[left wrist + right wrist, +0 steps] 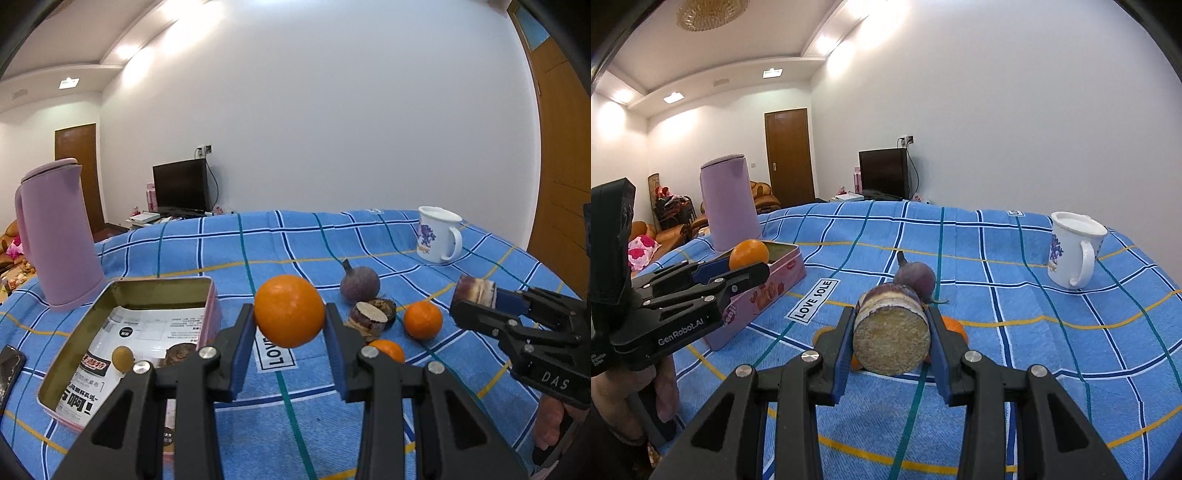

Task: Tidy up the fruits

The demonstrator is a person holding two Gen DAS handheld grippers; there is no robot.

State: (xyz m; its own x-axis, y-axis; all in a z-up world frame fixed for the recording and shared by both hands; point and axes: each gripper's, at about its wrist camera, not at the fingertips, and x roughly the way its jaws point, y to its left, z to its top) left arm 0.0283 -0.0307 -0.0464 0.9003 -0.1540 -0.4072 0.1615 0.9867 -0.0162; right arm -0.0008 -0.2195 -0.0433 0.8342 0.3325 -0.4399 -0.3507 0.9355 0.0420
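My left gripper (290, 314) is shut on an orange (289, 311) and holds it above the blue checked cloth, just right of the pink tin box (207, 306). The tin holds a small brown fruit (122, 359) and a brown piece (180, 353). My right gripper (891, 332) is shut on a cut sugarcane piece (891, 338), held above the cloth; it also shows in the left wrist view (476, 291). On the cloth lie a purple round fruit (359, 283), another cane piece (371, 317) and two oranges (423, 319) (388, 350).
A pink jug (55, 236) stands behind the tin at the left. A white mug (437, 234) stands at the far right. A dark phone (9, 369) lies at the left edge. The tin also shows in the right wrist view (768, 291).
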